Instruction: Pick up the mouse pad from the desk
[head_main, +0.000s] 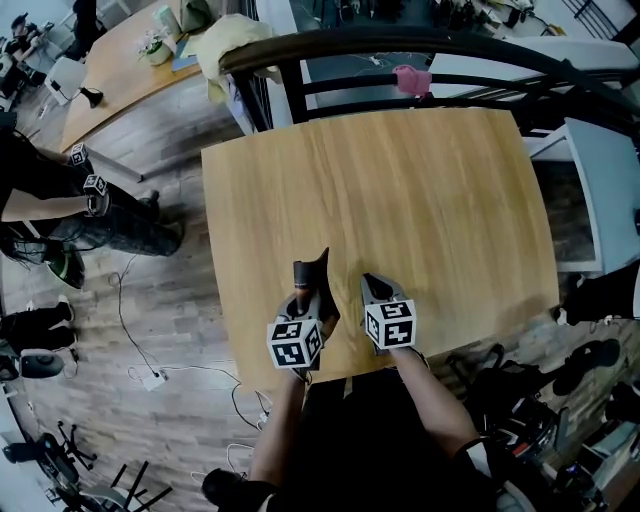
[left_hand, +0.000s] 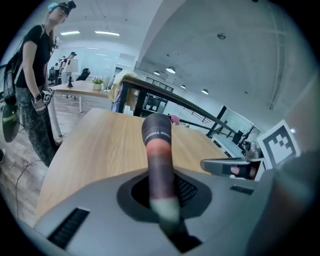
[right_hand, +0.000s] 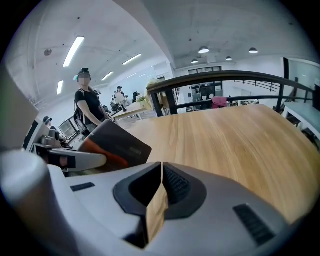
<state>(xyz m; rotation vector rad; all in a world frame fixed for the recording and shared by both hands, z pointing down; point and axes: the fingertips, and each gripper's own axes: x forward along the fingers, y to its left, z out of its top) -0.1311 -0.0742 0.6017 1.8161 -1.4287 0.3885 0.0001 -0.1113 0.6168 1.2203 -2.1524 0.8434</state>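
My left gripper (head_main: 308, 300) is clamped on the dark mouse pad (head_main: 313, 272), holding it upright over the desk's (head_main: 420, 200) near edge. My right gripper (head_main: 374, 288), just beside it, is closed on nothing.

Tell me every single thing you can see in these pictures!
Dark flat mouse pad: one, dark with a reddish patch, pinched in the left gripper, off the desk.
Light wooden desk: one, tan, centre.
Black curved railing: one, behind the desk.
Small pink object: one, at the railing.
Standing person: one, dark clothes, left of the desk.
Left gripper: grey, shut on the pad.
Right gripper: grey, shut, empty.
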